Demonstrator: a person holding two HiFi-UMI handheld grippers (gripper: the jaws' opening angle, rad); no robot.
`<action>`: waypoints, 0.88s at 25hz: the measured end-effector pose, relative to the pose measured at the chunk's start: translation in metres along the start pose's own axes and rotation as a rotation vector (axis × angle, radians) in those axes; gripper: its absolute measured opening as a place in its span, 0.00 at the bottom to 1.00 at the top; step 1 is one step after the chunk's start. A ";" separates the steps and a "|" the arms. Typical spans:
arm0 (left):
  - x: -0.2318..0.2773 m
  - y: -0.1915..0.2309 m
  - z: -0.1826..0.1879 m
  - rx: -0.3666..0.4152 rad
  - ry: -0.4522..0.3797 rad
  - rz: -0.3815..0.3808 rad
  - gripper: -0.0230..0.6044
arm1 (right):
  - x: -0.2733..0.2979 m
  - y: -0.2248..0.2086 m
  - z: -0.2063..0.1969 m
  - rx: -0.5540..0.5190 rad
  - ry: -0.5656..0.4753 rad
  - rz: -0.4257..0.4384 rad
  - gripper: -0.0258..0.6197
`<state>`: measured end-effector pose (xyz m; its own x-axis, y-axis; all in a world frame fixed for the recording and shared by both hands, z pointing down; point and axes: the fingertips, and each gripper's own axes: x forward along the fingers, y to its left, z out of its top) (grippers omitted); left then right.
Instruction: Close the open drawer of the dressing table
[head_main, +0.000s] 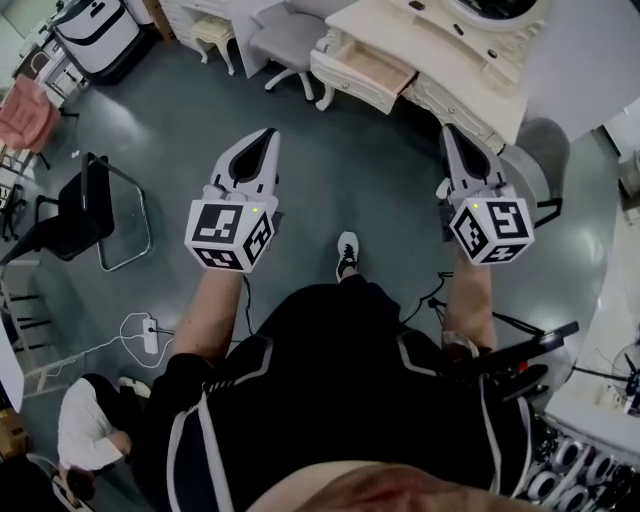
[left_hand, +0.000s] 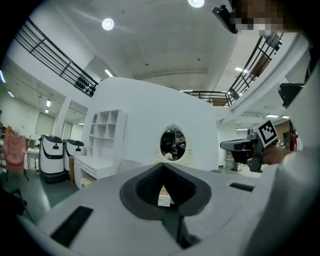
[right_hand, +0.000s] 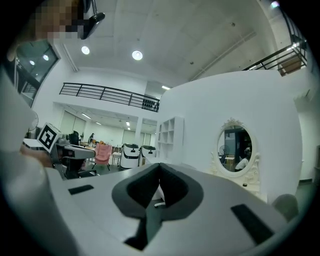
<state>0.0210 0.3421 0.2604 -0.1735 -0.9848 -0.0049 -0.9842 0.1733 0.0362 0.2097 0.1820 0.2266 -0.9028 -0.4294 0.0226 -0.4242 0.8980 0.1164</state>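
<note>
drawer (head_main: 368, 70) open, carved cream dressing table (head_main: 458, 100)

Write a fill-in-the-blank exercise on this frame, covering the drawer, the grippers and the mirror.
1. The drawer of the dressing table stands ___.
2. The left gripper and right gripper both have their jaws ___, holding nothing.
3. The mirror is ___ in shape.
Missing words: open; shut; oval.
</note>
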 end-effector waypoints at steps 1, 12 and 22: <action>0.005 0.004 0.002 0.004 0.002 0.006 0.04 | 0.008 -0.002 0.000 0.000 -0.004 0.009 0.05; 0.102 0.030 0.010 -0.002 0.011 0.014 0.04 | 0.088 -0.072 0.001 0.029 -0.036 0.006 0.05; 0.201 0.024 0.010 0.004 0.028 -0.008 0.04 | 0.137 -0.145 -0.011 0.037 -0.016 -0.004 0.05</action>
<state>-0.0374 0.1485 0.2507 -0.1643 -0.9862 0.0226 -0.9858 0.1649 0.0324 0.1485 -0.0075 0.2239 -0.9020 -0.4317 0.0059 -0.4299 0.8993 0.0800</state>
